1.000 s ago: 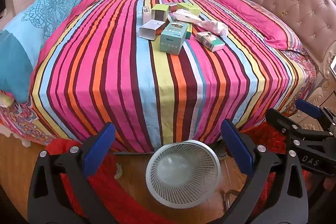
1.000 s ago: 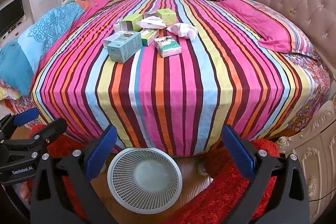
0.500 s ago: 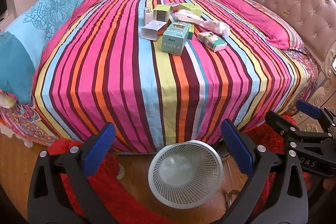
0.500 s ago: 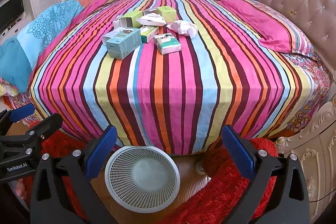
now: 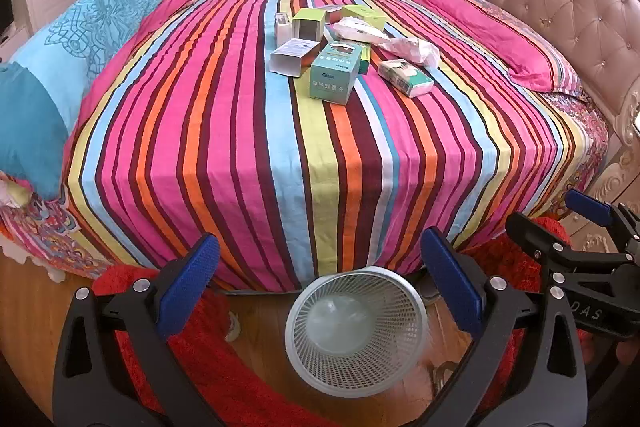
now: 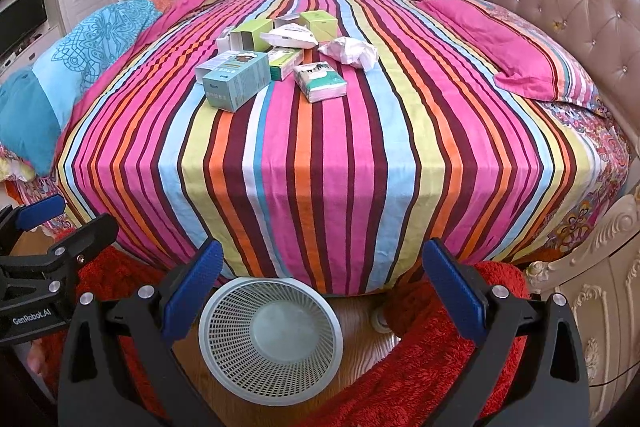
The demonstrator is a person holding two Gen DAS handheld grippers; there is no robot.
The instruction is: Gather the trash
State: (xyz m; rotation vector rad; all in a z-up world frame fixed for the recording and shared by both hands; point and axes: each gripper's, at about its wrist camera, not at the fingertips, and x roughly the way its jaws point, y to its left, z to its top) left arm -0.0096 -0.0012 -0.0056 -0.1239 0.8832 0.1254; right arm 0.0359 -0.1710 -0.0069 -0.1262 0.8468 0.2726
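We hold both claws low at the near edge of the bed [image 5: 320,155], with nothing gripped. The left claw [image 5: 320,291] has its blue pads spread wide apart and empty; the right claw [image 6: 320,291] is likewise spread wide and empty. Between them on the wooden floor, just below the bed's near edge, stands the white mesh wastebasket [image 6: 271,341], which looks empty.

The trash lies in a loose cluster toward the far middle of the striped bedspread, well apart from both claws: a teal box [image 5: 334,74] nearest us, a white open carton [image 5: 294,57] to its left, a green-and-white packet [image 5: 406,78] to its right, a crumpled paper [image 5: 410,49] beyond that, and green boxes [image 5: 308,23] at the far side.

We judge that collecting has not started: this is the approach step. Next we need to reach forward over the bedspread to the nearest piece, probably the teal box, straddle it across a narrow side, clamp, then bring it back over the wastebasket and let go. The soft bedding may let the boxes tip when pressed.
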